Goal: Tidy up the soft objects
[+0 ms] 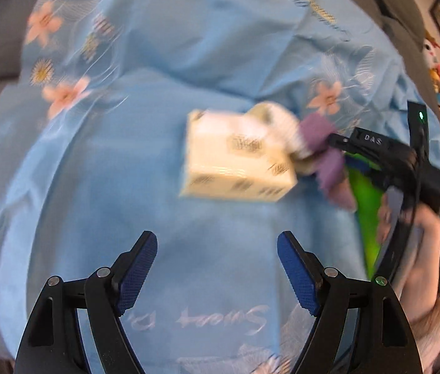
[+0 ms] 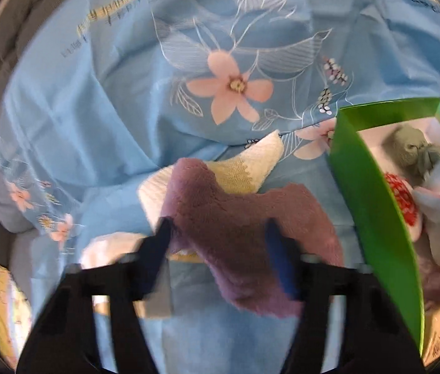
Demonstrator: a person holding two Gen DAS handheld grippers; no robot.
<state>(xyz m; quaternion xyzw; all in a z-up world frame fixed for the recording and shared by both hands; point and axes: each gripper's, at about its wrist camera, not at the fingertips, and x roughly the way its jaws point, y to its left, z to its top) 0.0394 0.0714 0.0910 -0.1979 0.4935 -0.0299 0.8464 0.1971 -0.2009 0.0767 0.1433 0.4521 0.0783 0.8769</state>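
Right gripper (image 2: pixel 216 243) straddles the purple cloth (image 2: pixel 244 227) on the blue sheet (image 2: pixel 95 109) beside the green box (image 2: pixel 372 205), grip unclear (blurred), so it may slip; left gripper (image 1: pixel 216 268) wide, empty.

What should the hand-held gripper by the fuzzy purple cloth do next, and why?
Probably squeeze shut on the purple cloth, then carry it to the green box. The right hand-held gripper already straddles the cloth, and other soft things sit in that box.

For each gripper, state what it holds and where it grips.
The left gripper holds nothing. The right gripper straddles the fuzzy purple cloth near its edge; motion blur hides whether the pads press it.
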